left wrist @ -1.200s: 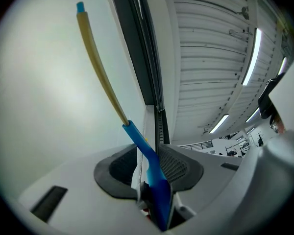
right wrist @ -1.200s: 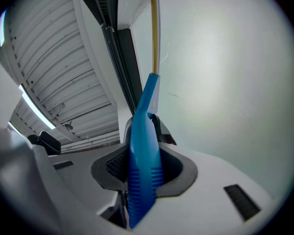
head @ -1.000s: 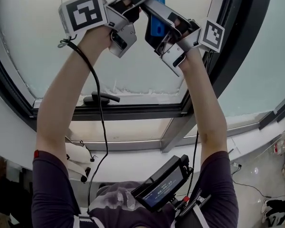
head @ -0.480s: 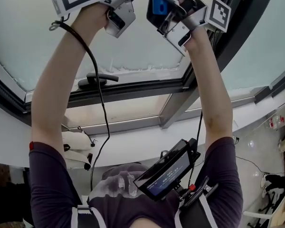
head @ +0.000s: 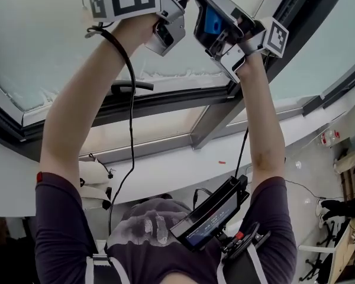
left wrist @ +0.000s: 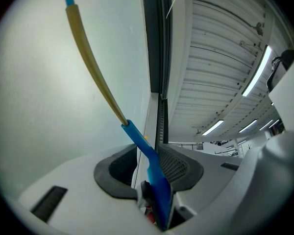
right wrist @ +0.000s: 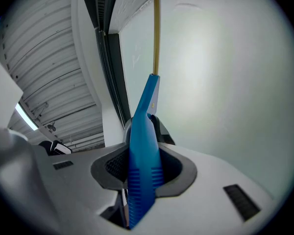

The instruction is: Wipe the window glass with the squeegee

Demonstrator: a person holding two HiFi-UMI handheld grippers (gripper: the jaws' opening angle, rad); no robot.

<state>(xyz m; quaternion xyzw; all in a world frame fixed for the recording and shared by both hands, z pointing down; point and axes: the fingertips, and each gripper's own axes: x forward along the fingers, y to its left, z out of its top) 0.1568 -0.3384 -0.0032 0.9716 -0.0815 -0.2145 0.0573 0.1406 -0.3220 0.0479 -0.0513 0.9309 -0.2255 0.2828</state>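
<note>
Left gripper [left wrist: 153, 176] and right gripper [right wrist: 142, 177] both pinch the blue squeegee [right wrist: 143, 131] handle overhead. The blade appears laid against the window glass [right wrist: 225, 72]. The double hold likely keeps blade pressure even.

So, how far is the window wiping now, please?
Done: the squeegee is picked up; the left gripper and the right gripper both clamp its blue handle. In hand: the blade lies along the glass, apparently mid-stroke. Left: a whitish ragged film shows along the pane's lower edge, so that part probably needs wiping.
</note>
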